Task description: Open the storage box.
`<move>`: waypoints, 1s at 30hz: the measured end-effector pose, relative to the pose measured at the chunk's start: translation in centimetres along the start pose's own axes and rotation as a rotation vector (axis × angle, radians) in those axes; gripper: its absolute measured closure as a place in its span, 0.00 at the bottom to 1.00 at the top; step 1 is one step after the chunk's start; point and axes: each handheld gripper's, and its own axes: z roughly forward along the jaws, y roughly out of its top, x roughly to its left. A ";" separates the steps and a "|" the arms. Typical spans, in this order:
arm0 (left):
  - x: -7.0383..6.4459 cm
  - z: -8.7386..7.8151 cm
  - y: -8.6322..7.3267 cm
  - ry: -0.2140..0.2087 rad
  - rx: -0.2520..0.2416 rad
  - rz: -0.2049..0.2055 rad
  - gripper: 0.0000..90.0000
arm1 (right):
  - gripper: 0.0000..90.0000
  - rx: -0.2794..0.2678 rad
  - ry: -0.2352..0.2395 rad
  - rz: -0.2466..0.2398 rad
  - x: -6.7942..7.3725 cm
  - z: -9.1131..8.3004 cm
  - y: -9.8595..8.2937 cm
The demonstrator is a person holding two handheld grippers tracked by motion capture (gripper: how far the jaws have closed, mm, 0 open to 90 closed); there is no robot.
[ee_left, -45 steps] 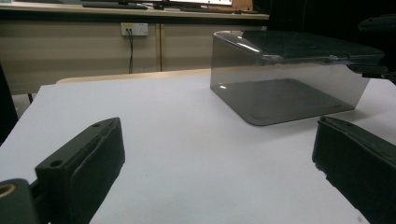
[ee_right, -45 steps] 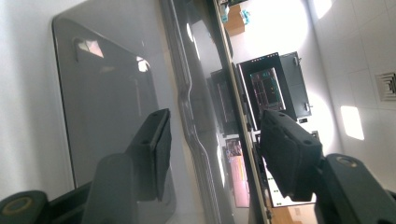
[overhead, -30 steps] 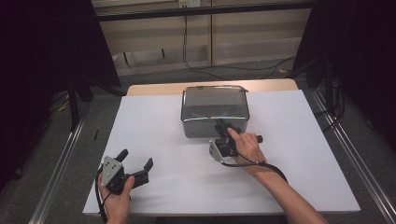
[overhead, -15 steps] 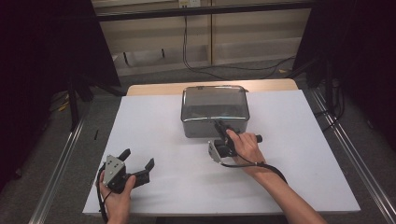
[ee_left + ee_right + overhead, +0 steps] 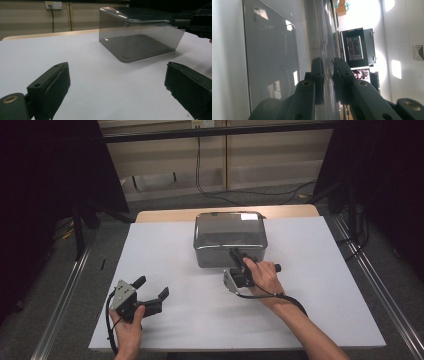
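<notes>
Meanwhile, the right gripper (image 5: pixel 236 254) pinches the near rim of a smoky clear plastic box (image 5: pixel 229 237) at the far middle of the white table (image 5: pixel 320 285), jaws pressed onto its wall. Well apart at the near left, the left gripper (image 5: pixel 151 287) rests with jaws spread wide.

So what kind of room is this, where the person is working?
Probably a lab or test room. A white table stands between dark curtains, cables trail along the floor, and the person holds a camera gripper in each hand, the right gripper clamped on a clear box.

Wide-apart left gripper (image 5: pixel 117 95) jaws over white table (image 5: pixel 100 82), smoky clear box (image 5: pixel 140 37) beyond
</notes>
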 end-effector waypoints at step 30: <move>-0.7 6.7 3.2 -0.129 -0.017 0.090 0.03 | 0.89 -0.015 -0.029 0.022 -1.2 -0.1 0.0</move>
